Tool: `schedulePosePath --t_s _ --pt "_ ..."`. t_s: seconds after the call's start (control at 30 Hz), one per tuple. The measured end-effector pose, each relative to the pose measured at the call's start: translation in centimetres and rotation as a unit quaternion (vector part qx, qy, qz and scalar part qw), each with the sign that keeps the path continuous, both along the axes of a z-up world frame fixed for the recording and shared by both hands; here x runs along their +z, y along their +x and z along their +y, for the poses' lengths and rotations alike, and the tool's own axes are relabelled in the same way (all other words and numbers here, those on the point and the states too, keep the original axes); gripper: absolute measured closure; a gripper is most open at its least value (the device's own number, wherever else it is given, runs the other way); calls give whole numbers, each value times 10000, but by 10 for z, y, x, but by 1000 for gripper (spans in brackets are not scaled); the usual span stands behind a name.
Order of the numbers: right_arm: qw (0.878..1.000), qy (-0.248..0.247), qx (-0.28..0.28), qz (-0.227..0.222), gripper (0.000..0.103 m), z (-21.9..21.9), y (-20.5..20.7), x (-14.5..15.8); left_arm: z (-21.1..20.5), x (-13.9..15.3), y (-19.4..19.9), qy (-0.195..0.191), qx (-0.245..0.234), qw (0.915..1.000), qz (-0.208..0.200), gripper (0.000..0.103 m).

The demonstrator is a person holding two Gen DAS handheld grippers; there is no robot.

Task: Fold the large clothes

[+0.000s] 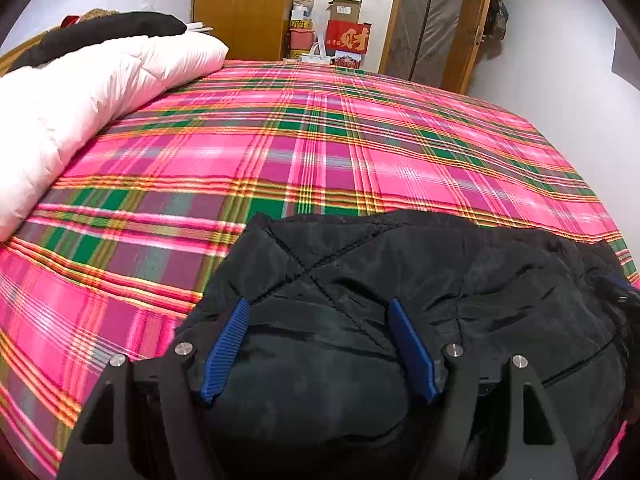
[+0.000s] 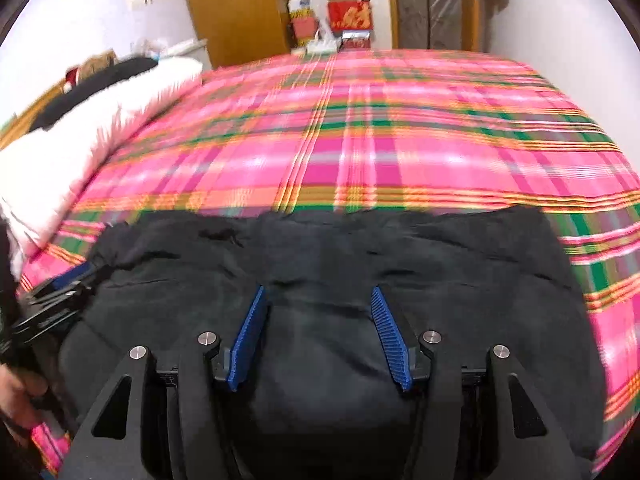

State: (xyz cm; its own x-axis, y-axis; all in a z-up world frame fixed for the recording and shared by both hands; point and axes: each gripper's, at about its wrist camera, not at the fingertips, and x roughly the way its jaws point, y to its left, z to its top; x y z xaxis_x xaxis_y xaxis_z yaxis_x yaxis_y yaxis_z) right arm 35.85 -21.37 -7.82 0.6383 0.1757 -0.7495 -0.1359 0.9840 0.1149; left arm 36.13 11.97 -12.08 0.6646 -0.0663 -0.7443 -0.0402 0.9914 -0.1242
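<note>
We see a black jacket (image 1: 400,280) lying bunched on the near edge of the bed (image 1: 320,140), on a pink-and-green plaid sheet (image 2: 400,152). Quilted stitch lines cross its upper left part in the left wrist view.

Left gripper (image 1: 320,312): blue fingers (image 1: 226,348) spread wide, poised over the jacket; nothing between them is pinched. We cannot tell whether the tips touch the fabric.

Right gripper (image 2: 318,300): fingers (image 2: 390,336) likewise spread apart over the jacket, holding nothing. The right wrist view is motion-blurred.

In the right wrist view the left gripper appears at the jacket's left end, near the bed's left edge, with a hand (image 2: 16,396) behind it.

A white quilt (image 1: 80,92) lies along the left edge of the bed, with a dark garment (image 1: 108,32) on top of it. Beyond the far edge stand a wooden wardrobe (image 1: 240,8) and a red box (image 1: 348,38).
</note>
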Motion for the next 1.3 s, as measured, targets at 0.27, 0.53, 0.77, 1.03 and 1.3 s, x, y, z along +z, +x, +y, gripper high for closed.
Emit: schedulePosePath --t_s 0.27,0.53,0.77,1.03,1.3 --pt "9953 -165 -885 367 48 -98 -17 -30 22 5 1 -87 320 9994 25 28" --pt "9975 -107 -700 -6 47 -94 -60 21 19 34 -42 -179 243 9995 -90 30" --pt "9986 -212 -478 84 47 -92 -112 7 14 40 -93 58 75 9999 -85 30" --pt "9959 -370 -621 552 47 -105 -91 -37 10 -6 -61 -331 248 9979 494 31" --pt "9943 -475 -680 671 47 -103 -84 -48 1 -11 -54 -79 134 9984 539 30"
